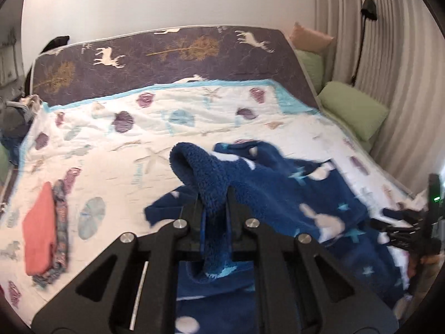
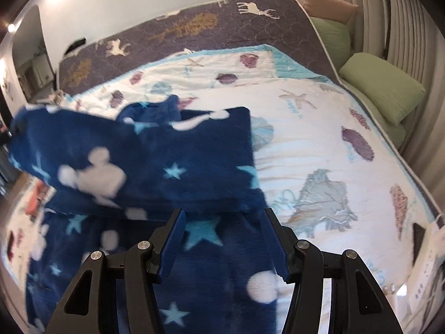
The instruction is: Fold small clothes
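A dark blue fleece garment (image 1: 278,189) with stars and white shapes lies on the white shell-print quilt (image 1: 125,144). My left gripper (image 1: 214,194) is shut on a fold of the garment and holds it lifted above the bed. In the right wrist view the garment (image 2: 155,161) is partly folded over itself. My right gripper (image 2: 222,220) is open, its fingers on either side of the garment's near part with nothing pinched. The right gripper also shows at the right edge of the left wrist view (image 1: 408,222).
A folded orange cloth (image 1: 39,236) lies on a patterned cloth at the quilt's left. A purple deer-print cover (image 1: 167,53) spans the far side of the bed. Green pillows (image 1: 353,108) and a curtain stand at the right.
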`<state>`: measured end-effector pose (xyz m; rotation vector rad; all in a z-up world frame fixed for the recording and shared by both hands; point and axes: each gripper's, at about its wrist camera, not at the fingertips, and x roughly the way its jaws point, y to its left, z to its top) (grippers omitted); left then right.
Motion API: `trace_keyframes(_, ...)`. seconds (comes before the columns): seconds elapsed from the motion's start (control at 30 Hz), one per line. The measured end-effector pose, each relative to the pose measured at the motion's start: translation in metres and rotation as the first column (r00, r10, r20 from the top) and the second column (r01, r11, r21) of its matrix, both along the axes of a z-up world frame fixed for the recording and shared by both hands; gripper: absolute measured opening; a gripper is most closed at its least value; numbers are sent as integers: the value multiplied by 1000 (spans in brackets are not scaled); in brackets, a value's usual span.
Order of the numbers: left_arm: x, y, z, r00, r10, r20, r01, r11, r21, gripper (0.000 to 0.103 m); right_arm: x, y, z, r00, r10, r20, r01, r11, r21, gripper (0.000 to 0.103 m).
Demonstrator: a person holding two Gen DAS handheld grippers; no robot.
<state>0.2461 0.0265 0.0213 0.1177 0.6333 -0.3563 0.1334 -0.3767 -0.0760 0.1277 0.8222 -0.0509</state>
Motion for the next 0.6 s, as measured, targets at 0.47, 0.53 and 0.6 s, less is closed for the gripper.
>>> trace_keyframes(0.47,22,55,-104,966,178,-186,-178,984,16,40,-1,-46,-32,966,-234,-113,229,972,-55,61)
trace_keyframes(0.53,13,60,-90,974,162,-156,-168,985,-32,40,-6,-47,-25,970,-221,-98,220,975,-21,61)
trace_keyframes(0.6,8,60,-79,981,140,-137,-152,984,-87,41,-11,-42,-13,981,-187,-59,189,981,33,61)
